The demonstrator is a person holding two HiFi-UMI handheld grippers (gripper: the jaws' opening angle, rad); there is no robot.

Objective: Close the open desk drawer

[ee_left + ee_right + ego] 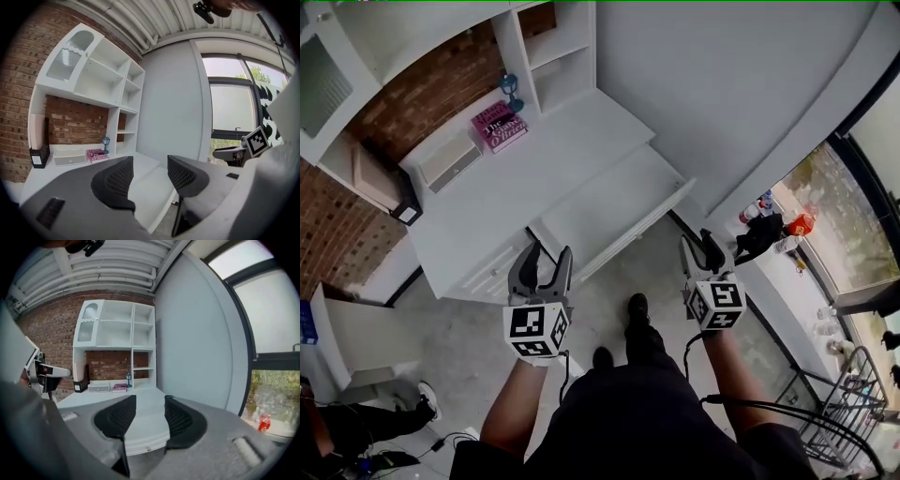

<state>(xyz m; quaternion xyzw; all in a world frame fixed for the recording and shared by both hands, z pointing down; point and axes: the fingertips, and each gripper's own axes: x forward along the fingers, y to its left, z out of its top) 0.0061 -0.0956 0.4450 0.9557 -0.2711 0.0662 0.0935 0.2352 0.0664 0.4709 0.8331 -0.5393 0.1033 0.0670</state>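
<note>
White desk [572,155] with pink book [498,127], white box [450,161], small blue lamp [512,91]

White desk [546,161] and drawer [611,212], red brick wall [433,90], pink book [497,127].

Both forearms [517,403] extend forward; left gripper [547,255] and right gripper [696,246] hold their fingers [115,180] apart, empty.

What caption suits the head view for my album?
Left claw and right claw, both open and empty, face a white desk whose wide white drawer stands pulled out.
</note>
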